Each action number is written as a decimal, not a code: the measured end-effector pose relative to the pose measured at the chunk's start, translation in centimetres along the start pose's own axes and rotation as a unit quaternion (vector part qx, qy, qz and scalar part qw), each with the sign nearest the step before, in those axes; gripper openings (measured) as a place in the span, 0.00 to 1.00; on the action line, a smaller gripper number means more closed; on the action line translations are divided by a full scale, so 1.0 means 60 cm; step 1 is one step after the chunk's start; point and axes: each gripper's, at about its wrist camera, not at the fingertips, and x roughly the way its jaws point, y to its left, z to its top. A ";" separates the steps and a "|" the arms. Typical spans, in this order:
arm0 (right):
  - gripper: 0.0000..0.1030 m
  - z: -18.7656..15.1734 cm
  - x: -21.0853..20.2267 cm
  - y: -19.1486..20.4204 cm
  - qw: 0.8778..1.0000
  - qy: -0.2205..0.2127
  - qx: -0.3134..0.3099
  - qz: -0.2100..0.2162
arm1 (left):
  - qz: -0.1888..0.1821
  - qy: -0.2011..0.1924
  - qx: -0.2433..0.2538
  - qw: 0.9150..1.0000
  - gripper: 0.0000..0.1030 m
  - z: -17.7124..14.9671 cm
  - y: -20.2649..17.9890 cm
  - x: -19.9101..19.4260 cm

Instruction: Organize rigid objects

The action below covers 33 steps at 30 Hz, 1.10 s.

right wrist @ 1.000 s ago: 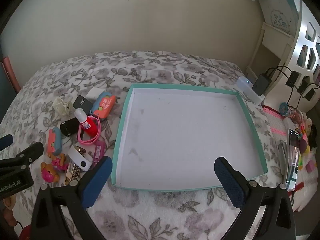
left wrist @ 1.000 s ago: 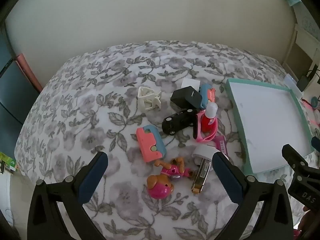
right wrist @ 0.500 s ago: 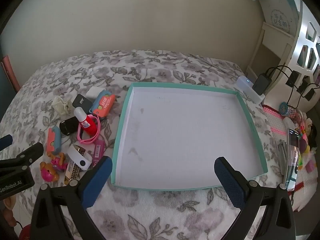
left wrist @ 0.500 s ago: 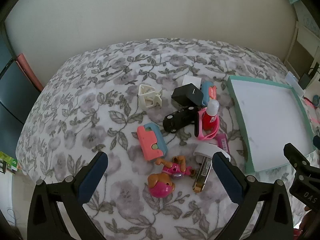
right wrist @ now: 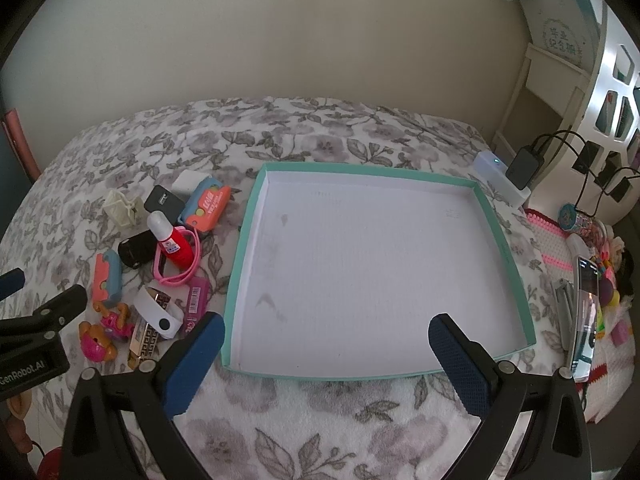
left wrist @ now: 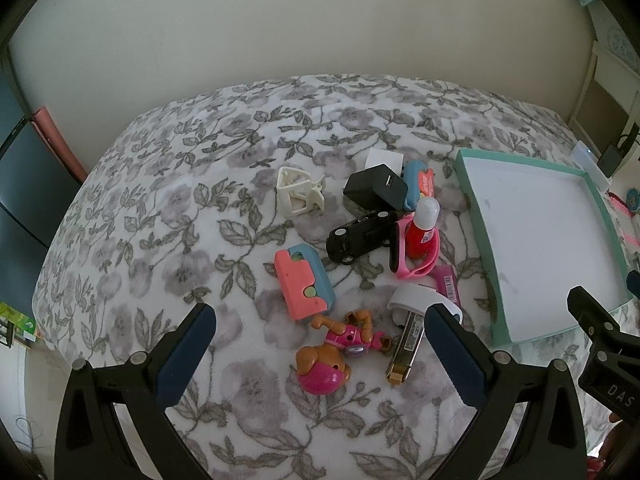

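A pile of small toys lies on the floral bedspread: a pink-and-brown puppy figure [left wrist: 326, 358], a pink-and-blue block [left wrist: 303, 282], a black toy car [left wrist: 360, 236], a red bottle [left wrist: 422, 228] inside a pink band, a black charger [left wrist: 375, 191], a cream clip [left wrist: 298, 190]. My left gripper [left wrist: 318, 338] is open, just above the puppy. A teal-rimmed white tray [right wrist: 516, 276] lies to the right, nothing in it. My right gripper [right wrist: 326, 342] is open over the tray's near edge.
A gold-and-white lighter [left wrist: 408, 340] and a magenta tag [left wrist: 447, 283] lie by the tray. To the right of the bed are a power strip with plugs [right wrist: 524, 168], a phone [right wrist: 586, 316] and small clutter. A wall stands behind the bed.
The left gripper has drifted slightly back and left, so the toys sit a little further right and lower in its view. The right gripper has barely moved.
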 end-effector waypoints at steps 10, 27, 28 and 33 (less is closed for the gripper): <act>1.00 0.006 0.000 0.001 1.000 0.002 -0.001 0.000 | 0.001 0.002 0.001 1.000 1.00 -0.001 0.000 0.000; 1.00 0.000 0.005 0.002 1.000 0.005 -0.002 -0.001 | 0.002 0.006 0.002 1.000 1.00 -0.002 0.000 0.004; 1.00 0.000 0.005 0.002 1.000 0.005 -0.002 -0.001 | 0.002 0.006 0.002 1.000 1.00 -0.003 0.000 0.004; 1.00 0.000 0.005 0.002 1.000 0.005 -0.002 -0.001 | 0.003 0.006 0.002 1.000 1.00 -0.004 0.000 0.004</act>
